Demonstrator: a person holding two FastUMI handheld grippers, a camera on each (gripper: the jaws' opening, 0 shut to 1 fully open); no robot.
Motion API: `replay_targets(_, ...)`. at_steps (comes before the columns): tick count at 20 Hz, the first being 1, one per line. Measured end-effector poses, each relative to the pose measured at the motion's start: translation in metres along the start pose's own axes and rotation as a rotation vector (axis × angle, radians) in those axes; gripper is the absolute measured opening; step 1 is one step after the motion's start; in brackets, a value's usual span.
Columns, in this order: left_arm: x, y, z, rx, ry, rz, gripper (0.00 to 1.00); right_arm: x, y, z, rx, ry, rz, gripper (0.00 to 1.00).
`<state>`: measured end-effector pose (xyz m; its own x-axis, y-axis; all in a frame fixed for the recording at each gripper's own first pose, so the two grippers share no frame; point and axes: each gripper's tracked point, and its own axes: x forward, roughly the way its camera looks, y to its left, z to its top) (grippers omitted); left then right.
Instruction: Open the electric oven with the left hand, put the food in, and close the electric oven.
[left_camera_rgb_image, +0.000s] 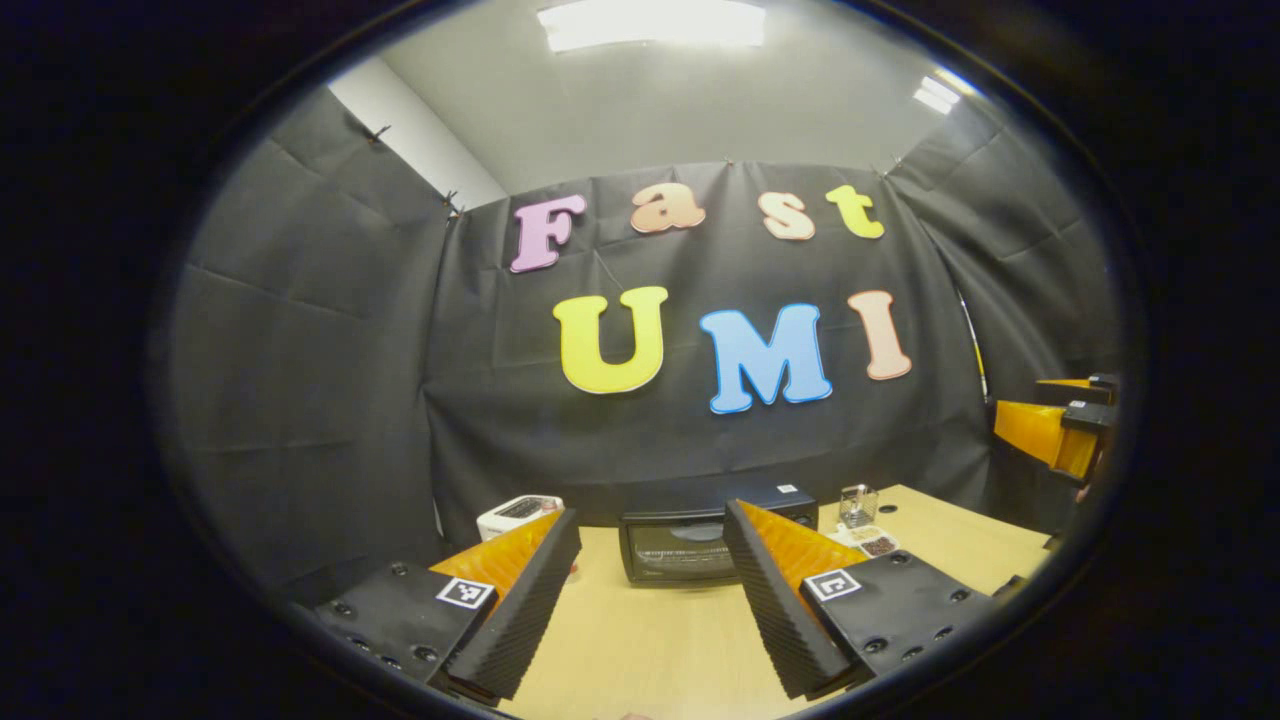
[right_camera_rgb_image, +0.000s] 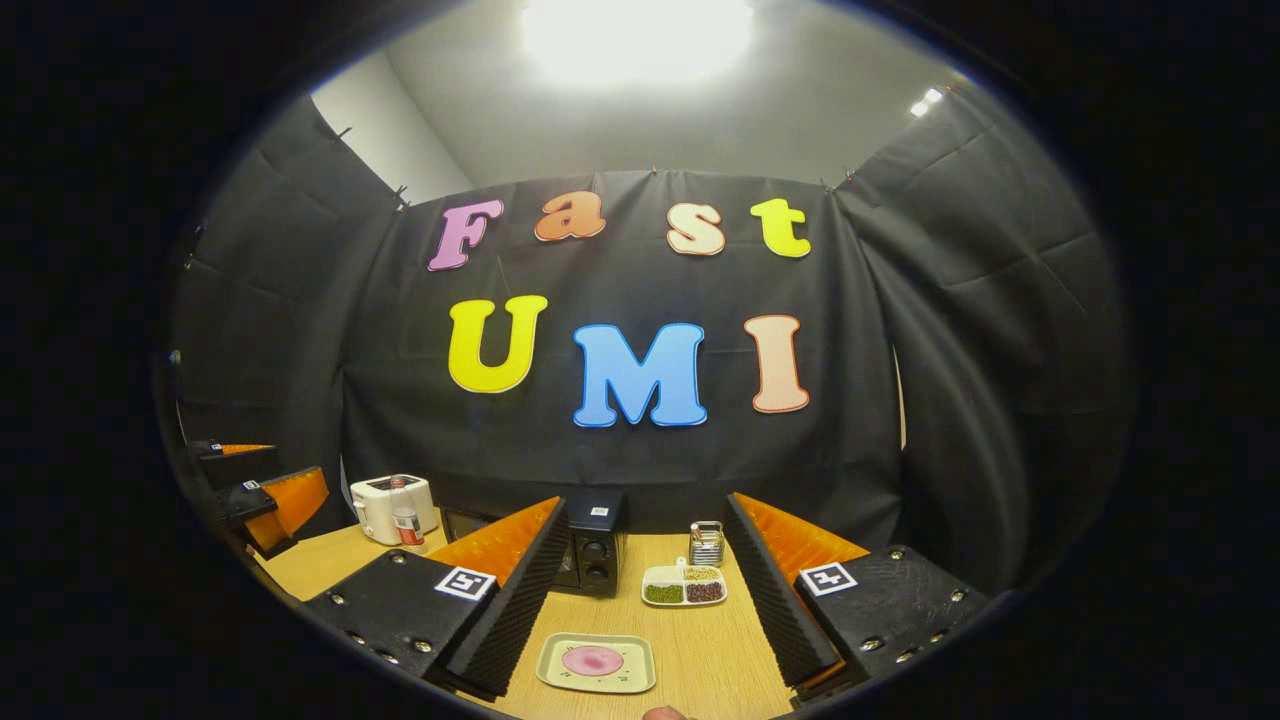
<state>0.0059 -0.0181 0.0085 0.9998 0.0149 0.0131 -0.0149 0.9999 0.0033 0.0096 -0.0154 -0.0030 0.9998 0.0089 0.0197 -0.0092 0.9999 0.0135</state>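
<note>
My left gripper view looks level across the bench (left_camera_rgb_image: 640, 640), straight at the oven (left_camera_rgb_image: 690, 545), fairly near. My right gripper view sits farther right and back, facing the same wall; both share oven (right_camera_rgb_image: 590, 560), toaster (right_camera_rgb_image: 385, 505) and divided dish (right_camera_rgb_image: 685, 585).

Ceiling lights (left_camera_rgb_image: 652, 24) glare overhead, blown out in the right gripper view; black walls stay dim, edges bend strongly.

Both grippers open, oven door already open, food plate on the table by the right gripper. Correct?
Not quite: the oven door is shut, as the left gripper view shows. The rest holds: left gripper and right gripper are open, and the plate lies on the table.
</note>
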Motion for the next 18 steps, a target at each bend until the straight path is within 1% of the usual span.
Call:
replay_targets(3,0.007,-0.005,0.002,-0.011,0.010,-0.010,1.00,0.003,0.000,-0.005,0.017,-0.004,0.002,0.95)
replay_targets(6,0.010,-0.002,0.013,-0.016,-0.019,0.008,1.00,0.008,-0.002,-0.009,0.012,0.005,0.013,0.95)
replay_targets(11,0.007,-0.004,0.015,0.004,-0.027,0.029,1.00,0.017,-0.015,-0.002,0.017,-0.018,0.003,0.95)
replay_targets(15,0.012,-0.011,0.017,0.009,-0.033,0.036,1.00,0.018,-0.017,-0.001,0.017,-0.024,0.019,0.95)
replay_targets(16,0.014,-0.014,0.017,0.007,-0.034,0.039,0.91,0.019,-0.017,-0.002,0.017,-0.020,0.024,0.95)
replay_targets(18,0.024,-0.019,0.020,0.013,-0.049,0.038,0.97,0.019,-0.017,-0.002,0.015,-0.016,0.040,0.95)
